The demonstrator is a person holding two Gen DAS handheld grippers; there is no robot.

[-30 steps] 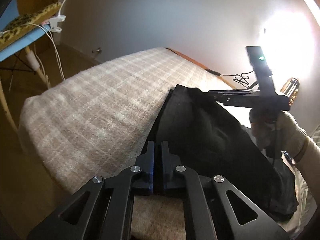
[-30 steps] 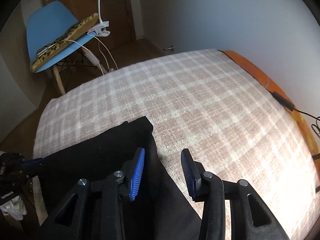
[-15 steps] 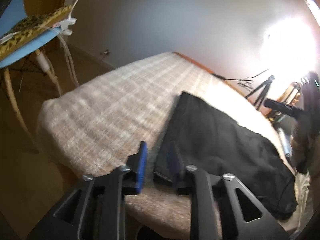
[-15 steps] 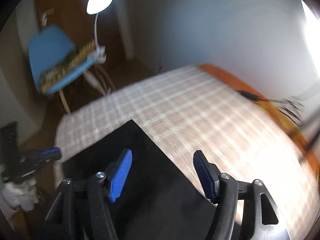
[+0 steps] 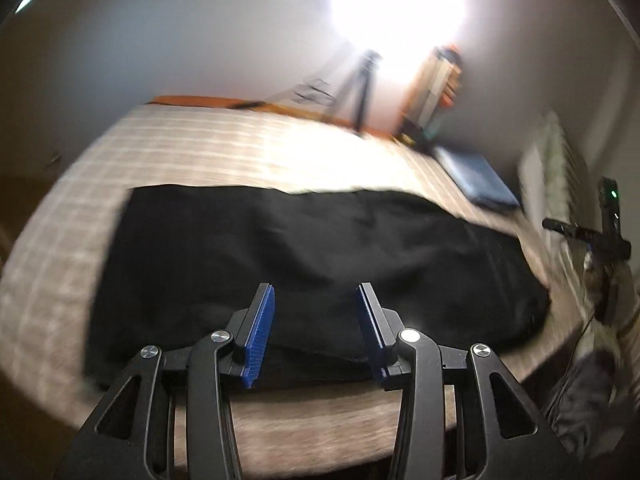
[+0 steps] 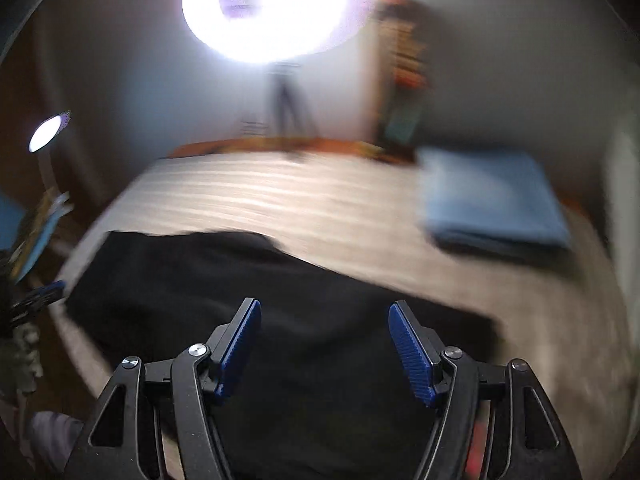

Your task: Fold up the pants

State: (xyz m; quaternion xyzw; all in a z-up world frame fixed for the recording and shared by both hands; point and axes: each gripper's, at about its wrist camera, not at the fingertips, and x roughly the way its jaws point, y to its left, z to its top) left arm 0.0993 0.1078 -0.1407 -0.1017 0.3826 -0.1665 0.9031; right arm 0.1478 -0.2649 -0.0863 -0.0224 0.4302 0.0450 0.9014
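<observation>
Nearest to me, my left gripper (image 5: 316,334) has its blue pads well apart with nothing between them, hanging over the near edge of the pants (image 5: 304,264); my right gripper (image 6: 324,348) is spread wider, likewise empty, above the same black cloth (image 6: 280,300). I judge both are held off the fabric so it can lie slack while I pick the next edge to take. The pants lie flat as a long dark band across the near side of the bed (image 5: 240,152), close to its edge, apparently doubled leg on leg, though blur hides the seams. Past them the checked beige blanket (image 6: 304,200) runs bare to a folded blue cloth (image 6: 492,204) at the far right, well apart from the pants. Beyond the bed stands a tripod (image 5: 360,92) under a glaring ring light (image 6: 280,4), a blurred shelf (image 6: 404,80) beside it, and a small lamp (image 6: 46,136) far left. Both views are smeared, so fine detail is lost.
</observation>
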